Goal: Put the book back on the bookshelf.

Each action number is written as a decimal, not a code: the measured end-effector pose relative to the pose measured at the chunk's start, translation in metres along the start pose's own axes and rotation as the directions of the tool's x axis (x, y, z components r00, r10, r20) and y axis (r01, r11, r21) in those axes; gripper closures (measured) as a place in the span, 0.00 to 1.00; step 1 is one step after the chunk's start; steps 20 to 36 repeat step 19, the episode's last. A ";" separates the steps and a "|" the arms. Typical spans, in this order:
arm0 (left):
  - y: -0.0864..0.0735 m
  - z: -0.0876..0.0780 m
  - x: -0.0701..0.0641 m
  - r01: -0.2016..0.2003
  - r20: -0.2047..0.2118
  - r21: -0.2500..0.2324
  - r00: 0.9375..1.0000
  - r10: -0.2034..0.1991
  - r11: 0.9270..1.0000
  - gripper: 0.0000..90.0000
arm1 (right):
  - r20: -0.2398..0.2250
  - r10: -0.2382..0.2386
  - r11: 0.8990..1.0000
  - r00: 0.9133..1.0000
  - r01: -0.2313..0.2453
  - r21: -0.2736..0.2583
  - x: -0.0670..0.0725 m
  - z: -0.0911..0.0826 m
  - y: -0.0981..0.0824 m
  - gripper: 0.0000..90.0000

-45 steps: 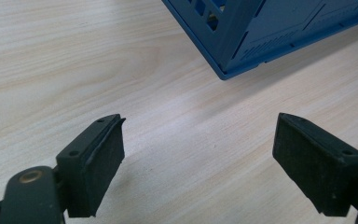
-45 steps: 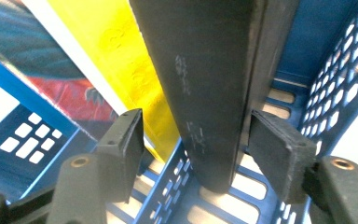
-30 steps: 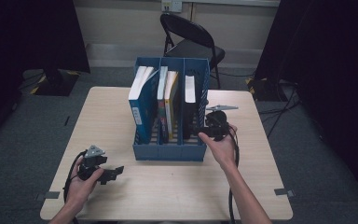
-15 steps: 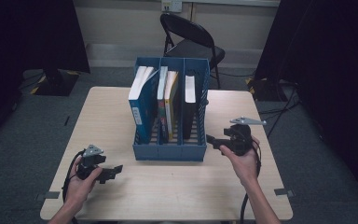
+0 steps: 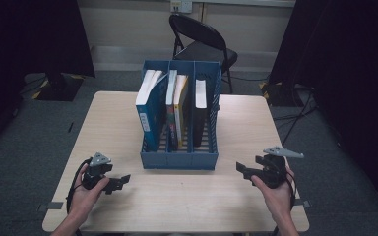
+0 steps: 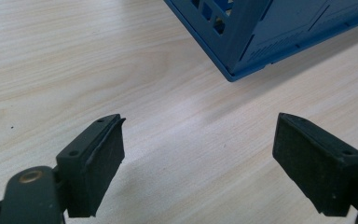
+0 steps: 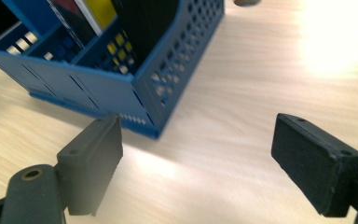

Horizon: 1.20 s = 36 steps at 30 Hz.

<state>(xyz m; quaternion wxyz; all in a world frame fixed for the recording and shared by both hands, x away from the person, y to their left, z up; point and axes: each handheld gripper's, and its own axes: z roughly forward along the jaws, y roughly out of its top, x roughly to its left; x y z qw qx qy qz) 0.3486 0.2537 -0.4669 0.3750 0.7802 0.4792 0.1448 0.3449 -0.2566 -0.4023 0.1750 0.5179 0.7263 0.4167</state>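
Note:
A blue three-slot file rack [image 5: 179, 160] stands at the table's middle. It holds a blue book [image 5: 147, 105] on the left, a yellow-edged book [image 5: 181, 105] in the middle and a black one [image 5: 200, 105] on the right. My left gripper [image 5: 119, 182] rests near the front left, open and empty [image 6: 198, 154], with the rack's corner [image 6: 270, 32] ahead of it. My right gripper [image 5: 243, 171] sits right of the rack's front corner, apart from it. Its jaws have just been opening and stand wide [image 7: 196, 154] with nothing between them, facing the rack [image 7: 88, 88].
The light wooden table [image 5: 241, 118] has bare room on both sides of the rack and in front of it. A black folding chair [image 5: 199, 42] stands behind the far edge. Dark curtains hang at both sides.
My right gripper has pulled away from the rack's right front corner, moving right and toward the near edge. The left gripper has stayed put.

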 end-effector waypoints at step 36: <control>-0.001 0.004 0.001 0.003 -0.001 0.032 1.000 -0.003 0.999 0.18 | 0.116 0.019 0.993 0.993 -0.032 0.116 -0.033 0.009 -0.056 0.19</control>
